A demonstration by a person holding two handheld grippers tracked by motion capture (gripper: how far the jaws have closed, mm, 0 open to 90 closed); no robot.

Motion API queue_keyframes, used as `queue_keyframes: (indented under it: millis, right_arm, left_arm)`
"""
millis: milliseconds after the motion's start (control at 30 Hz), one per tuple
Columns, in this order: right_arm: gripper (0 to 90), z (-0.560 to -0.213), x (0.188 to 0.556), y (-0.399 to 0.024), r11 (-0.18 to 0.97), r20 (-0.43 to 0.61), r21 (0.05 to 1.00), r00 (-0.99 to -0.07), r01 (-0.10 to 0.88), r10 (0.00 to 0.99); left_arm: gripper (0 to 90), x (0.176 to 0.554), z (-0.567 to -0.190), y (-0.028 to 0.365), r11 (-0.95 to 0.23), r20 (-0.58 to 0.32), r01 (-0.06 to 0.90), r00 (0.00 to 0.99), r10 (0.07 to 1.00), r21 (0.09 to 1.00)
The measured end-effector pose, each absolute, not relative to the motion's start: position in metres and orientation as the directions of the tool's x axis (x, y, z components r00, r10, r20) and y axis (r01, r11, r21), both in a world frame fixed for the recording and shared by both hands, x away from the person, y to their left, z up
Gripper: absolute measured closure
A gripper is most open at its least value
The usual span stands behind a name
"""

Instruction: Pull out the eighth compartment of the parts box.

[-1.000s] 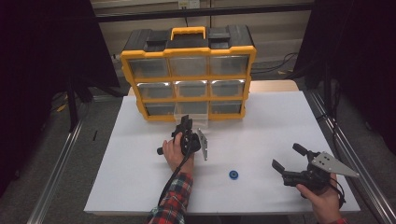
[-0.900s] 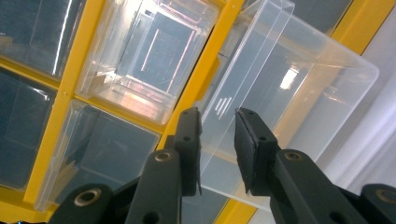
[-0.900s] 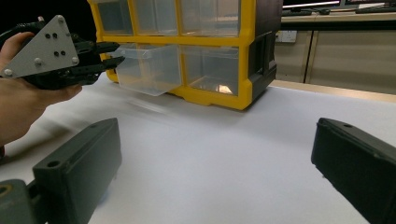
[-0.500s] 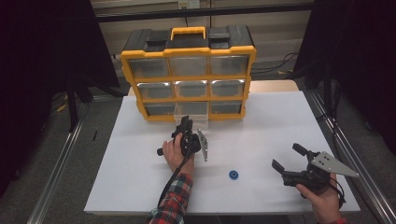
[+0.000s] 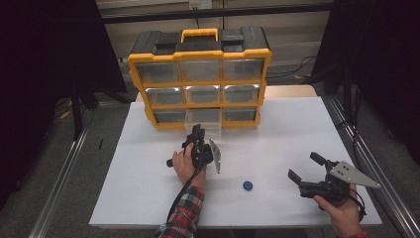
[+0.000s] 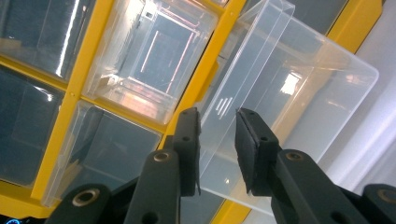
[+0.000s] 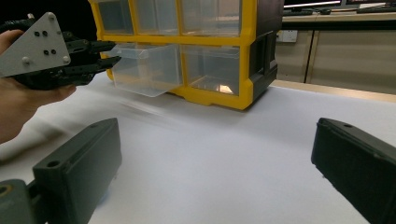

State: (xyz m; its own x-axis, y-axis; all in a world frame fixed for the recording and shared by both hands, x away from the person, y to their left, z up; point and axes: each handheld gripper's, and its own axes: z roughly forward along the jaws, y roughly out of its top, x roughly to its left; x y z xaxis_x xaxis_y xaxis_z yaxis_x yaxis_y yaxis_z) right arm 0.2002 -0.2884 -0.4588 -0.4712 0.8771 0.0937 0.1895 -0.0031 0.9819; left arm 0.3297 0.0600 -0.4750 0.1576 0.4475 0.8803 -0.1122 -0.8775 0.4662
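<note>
From the high view we find nothing changed against the two earlier pictures: both hands sit where they were, and the clear plastic drawer (image 5: 203,118) of the bottom middle slot juts equally far out of the yellow-and-black organiser case (image 5: 198,54). We judge the pull to be paused partway, so the drawer is not yet freed or fully opened. The left gripper (image 5: 198,131) is at the drawer's front, while the right gripper (image 5: 303,166) hovers over the white table (image 5: 129,198), well apart, jaws wide and empty. A small blue ring (image 5: 248,185) lies between the two hands. In the left gripper view the left gripper (image 6: 217,135) has its jaws set narrow astride the drawer's (image 6: 299,93) front wall; we cannot tell whether the pads actually pinch it. The drawer looks empty, as do the neighbouring ones. In the right gripper view the right gripper (image 7: 217,135) gapes over bare table, and the drawer (image 7: 147,70) again looks empty; a glint in the bottom corner drawer (image 7: 217,70) we cannot identify.
</note>
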Motion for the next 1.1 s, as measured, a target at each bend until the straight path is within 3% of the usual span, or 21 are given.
queue_keyframes:
  millis: [600, 1100]
  right_arm:
    - [1.0, -0.4585, 0.2003, -0.2885, -0.003, 0.093, 0.982, -0.471, 0.188, 0.877]
    - [1.0, -0.4585, 0.2002, -0.2883, -0.001, 0.090, 0.983, -0.473, 0.186, 0.876]
  left_arm:
    - [70.2, 0.3239, -0.4728, 0.0582, -0.895, 0.895, -0.088, 0.149, 0.422, 0.437]
    - [69.7, 0.3237, -0.4744, 0.0586, -0.879, 0.880, -0.103, 0.158, 0.448, 0.466]
